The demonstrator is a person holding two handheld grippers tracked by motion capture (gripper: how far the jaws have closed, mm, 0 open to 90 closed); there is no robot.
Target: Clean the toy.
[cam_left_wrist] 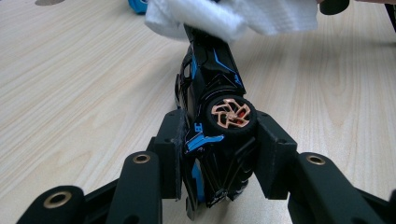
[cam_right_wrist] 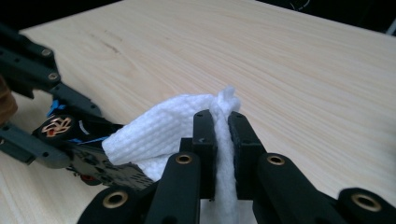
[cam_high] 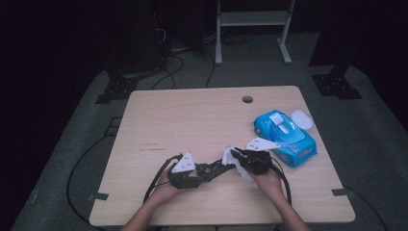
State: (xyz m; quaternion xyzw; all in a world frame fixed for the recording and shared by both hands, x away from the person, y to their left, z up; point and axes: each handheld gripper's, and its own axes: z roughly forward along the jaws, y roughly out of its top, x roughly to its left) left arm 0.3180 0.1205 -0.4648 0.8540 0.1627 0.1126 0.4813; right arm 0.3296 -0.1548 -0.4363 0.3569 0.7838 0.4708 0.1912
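Near the front edge of the table, between my two grippers, sits the toy car (cam_left_wrist: 212,116): a glossy black plastic body with sharp blue trim lines and a copper-coloured spoked wheel on a ribbed black tyre. It lies turned on its side, so that wheel faces my left gripper view. My left gripper (cam_left_wrist: 217,154) has its blocky matte jaws pressed in on the car's body from both sides, just around that wheel, so the car is pinched firmly. Draped over the far end of the car is a white wipe (cam_right_wrist: 159,135), soft and quilted with a fine waffle weave, bunched into loose folds. My right gripper (cam_right_wrist: 223,140) clamps a gathered pleat of that wipe between its flat pads, with a small tuft poking up above the jaw tips; the rest of the cloth hangs toward the car and touches it. In the high view the two grippers meet tip to tip, each carrying a pale three-cornered plate, with a hand behind each one. Just beyond the right gripper lies a blue wipe packet (cam_high: 286,137), shiny soft film with its white flip lid standing open. The table (cam_high: 192,115) is pale wood-grain laminate, smooth and matt, with rounded corners and a round cable hole near the far edge. Around it is grey carpet, black cables trailing across the floor, and a white metal frame in the dim background.
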